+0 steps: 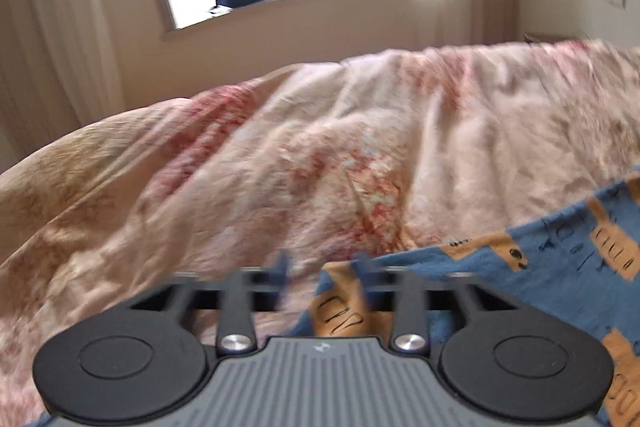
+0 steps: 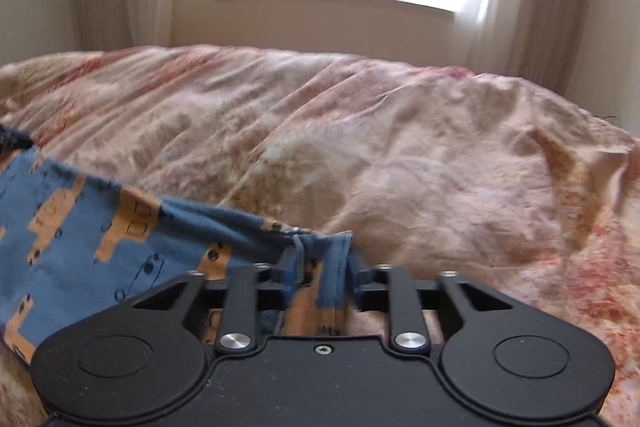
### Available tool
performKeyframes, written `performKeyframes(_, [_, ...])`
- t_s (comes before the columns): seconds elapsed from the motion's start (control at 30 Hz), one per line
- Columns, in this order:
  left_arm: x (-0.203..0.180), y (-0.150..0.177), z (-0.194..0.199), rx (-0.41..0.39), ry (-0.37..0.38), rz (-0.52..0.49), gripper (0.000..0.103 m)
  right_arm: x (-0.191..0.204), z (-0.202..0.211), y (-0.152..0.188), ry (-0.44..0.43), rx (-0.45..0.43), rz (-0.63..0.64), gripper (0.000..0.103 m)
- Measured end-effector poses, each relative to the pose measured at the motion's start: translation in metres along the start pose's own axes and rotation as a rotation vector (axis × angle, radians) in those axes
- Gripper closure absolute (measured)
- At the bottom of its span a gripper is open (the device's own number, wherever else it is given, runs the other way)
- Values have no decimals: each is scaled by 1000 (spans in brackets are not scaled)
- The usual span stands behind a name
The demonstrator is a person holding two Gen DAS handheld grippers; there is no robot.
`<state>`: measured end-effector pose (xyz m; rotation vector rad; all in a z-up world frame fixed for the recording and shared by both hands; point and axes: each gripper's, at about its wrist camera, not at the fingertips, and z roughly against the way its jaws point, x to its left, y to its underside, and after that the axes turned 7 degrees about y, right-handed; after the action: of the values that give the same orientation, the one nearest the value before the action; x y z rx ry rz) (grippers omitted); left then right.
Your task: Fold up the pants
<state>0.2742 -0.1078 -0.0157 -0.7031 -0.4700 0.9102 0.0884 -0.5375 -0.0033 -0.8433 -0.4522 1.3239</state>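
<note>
Quilt [image 2: 400, 147] is covering the bed. Pants [image 2: 80, 235] are lying across it, stretched between both grippers. Right gripper [image 2: 320, 267] is clamping a bunched pants edge. Left gripper [image 1: 326, 267] is blurred, fingers apart, straddling the pants [image 1: 560, 267] edge; grip unclear.

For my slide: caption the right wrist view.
Right tongs grip a bunched edge of the blue patterned pants above a pink floral bedspread.

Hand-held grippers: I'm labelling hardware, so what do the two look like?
Both are matte black, with two round discs and silver-pinned link bars leading to blue-tinted fingers. The left hand-held gripper has a grey ribbed centre plate with a small logo; the right hand-held gripper has a plain black plate with one screw.
</note>
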Motion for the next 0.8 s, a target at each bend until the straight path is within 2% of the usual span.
performKeyframes(0.03, [1,2,13,-35,-7,10,24,4,9,-1,34,-34,27,39])
performKeyframes(0.1, [-2,10,39,-120,-16,5,12,23,28,-5,52,-101,116,36])
performKeyframes(0.13, [-7,14,51,-140,-17,-4,10,35,36,-5,39,-124,149,26])
performKeyframes(0.2, [-19,26,64,-142,-30,-14,5,64,47,-1,-36,-144,185,16])
performKeyframes(0.3, [-44,56,73,-130,-97,-36,5,114,51,8,-135,-134,256,15])
performKeyframes(0.4, [-61,87,77,-100,-213,-100,5,146,49,23,-111,-110,323,15])
performKeyframes(0.47, [-56,106,76,-50,-246,-113,5,144,48,40,-37,-103,365,12])
performKeyframes(0.6, [-21,137,99,-25,-246,-49,0,88,56,65,131,-65,274,1])
performKeyframes(0.7, [7,146,122,4,-227,20,0,54,64,68,175,-22,189,1])
performKeyframes(0.8, [27,136,148,-43,-223,134,0,58,78,47,150,-114,187,3])
